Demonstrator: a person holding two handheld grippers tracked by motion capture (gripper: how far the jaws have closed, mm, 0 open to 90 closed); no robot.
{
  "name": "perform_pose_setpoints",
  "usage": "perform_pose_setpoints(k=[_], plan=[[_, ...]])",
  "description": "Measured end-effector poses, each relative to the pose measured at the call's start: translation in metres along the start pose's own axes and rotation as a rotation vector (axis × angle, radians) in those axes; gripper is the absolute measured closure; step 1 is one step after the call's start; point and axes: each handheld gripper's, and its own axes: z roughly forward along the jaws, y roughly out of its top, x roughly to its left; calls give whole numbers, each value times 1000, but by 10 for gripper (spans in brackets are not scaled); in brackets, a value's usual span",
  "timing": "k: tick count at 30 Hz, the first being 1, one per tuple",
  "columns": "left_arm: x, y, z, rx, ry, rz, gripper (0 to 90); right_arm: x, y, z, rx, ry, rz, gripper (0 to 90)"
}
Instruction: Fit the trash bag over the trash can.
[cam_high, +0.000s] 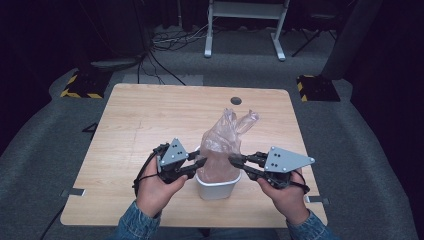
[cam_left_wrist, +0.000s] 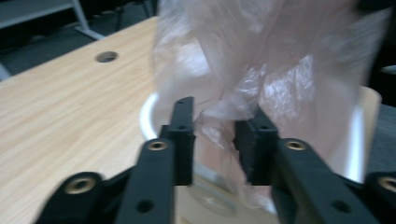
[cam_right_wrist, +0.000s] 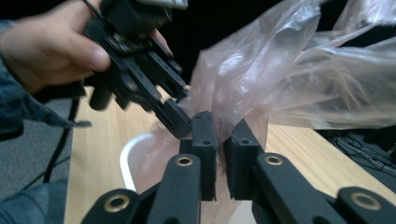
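Both forearms in from the bottom of the high view, denim sleeves at the wrists. Left hand (cam_high: 154, 190) wrapped around the left gripper (cam_high: 200, 161), jaws pointing inward to the right, parted with a clear gap between them. Right hand (cam_high: 286, 192) gripping the right gripper (cam_high: 233, 160), jaws pointing inward to the left, pressed nearly together. Tips of the two grippers near each other, level, facing one another.

Pinkish translucent bag (cam_high: 224, 145), white bin (cam_high: 218, 188), black tools, seemingly light wood table (cam_high: 150, 120)
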Motion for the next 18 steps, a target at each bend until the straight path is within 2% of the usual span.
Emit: perform_pose_setpoints(k=[1,3,5,10,13,15,18], plan=[[1,0,-2,-20,6,-17,623,0,2,-2,-10,-7,-4,851],[4,0,-7,-51,20,-33,617,2,7,-6,-25,-20,-20,868],[7,0,-11,-68,45,-28,603,6,11,-9,-43,-47,-41,875],[8,-1,-11,-57,46,-27,594,14,17,-16,-49,-101,-63,877],[12,-1,-6,-47,53,-29,600,14,18,-23,-62,-109,-37,881],[12,-1,0,-34,45,-26,628,14,18,-25,-60,-100,-23,880],[6,-1,12,16,32,33,654,15,14,-16,-40,-61,-11,879]])
